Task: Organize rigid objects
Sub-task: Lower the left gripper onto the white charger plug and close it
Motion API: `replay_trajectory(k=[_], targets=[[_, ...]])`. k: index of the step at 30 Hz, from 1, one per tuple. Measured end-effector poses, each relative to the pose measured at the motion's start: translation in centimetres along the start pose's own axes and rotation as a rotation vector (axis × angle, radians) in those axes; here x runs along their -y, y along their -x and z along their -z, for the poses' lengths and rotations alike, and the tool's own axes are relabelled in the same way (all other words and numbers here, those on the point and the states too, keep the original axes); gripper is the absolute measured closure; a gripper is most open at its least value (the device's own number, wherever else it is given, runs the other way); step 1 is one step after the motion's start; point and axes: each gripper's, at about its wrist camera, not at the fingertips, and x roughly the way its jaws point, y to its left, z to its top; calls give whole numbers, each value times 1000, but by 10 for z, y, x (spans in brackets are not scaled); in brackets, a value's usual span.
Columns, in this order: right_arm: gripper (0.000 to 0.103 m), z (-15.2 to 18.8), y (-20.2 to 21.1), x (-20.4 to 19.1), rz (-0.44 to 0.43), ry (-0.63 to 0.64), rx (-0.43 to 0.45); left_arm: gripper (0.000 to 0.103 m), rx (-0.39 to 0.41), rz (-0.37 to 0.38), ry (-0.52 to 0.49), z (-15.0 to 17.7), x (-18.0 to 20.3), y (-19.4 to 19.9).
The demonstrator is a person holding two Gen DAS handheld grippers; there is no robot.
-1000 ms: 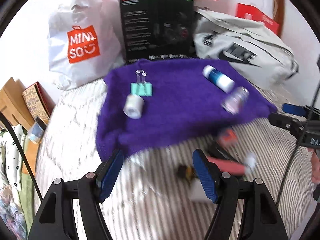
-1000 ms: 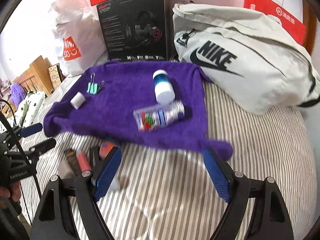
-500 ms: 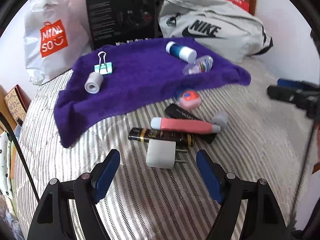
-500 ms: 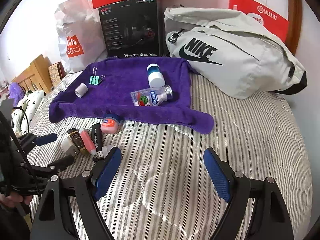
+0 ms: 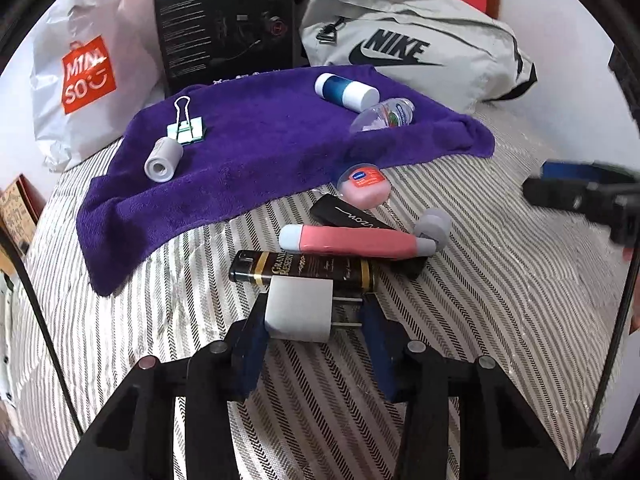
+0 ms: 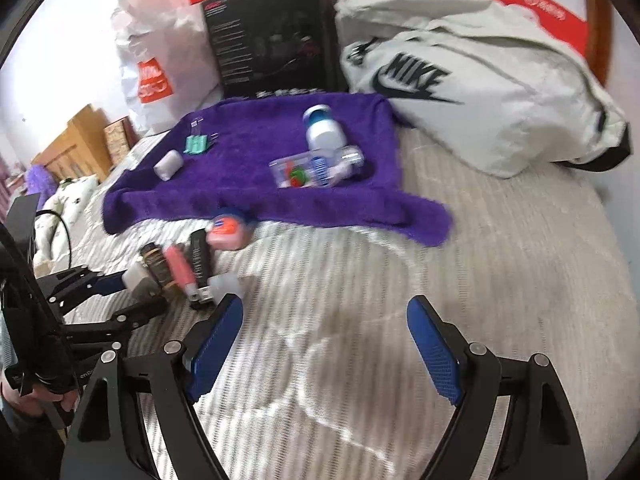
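Two claws out: left claw closes around the white charger on the bed, prongs pointing right, dark tube just beyond, while right claw hangs wide, farther off.

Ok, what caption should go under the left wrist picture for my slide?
Left hand-held gripper closing around a white charger on the striped bed, near the purple towel.

right claw blurred, black box top cropped
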Motion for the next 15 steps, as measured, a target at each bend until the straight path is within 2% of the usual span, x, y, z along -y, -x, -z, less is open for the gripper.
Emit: replay_trajectory(k=[6, 10, 15], targets=[[19, 1, -25, -28, -65, 67, -25, 60, 2, -42, 3, 7, -6, 6], [21, 1, -35, -38, -80, 94, -35, 60, -7, -35, 27, 11, -15, 10], [22, 3, -46, -46, -53, 139, -56, 60, -8, -40, 35, 14, -18, 11]])
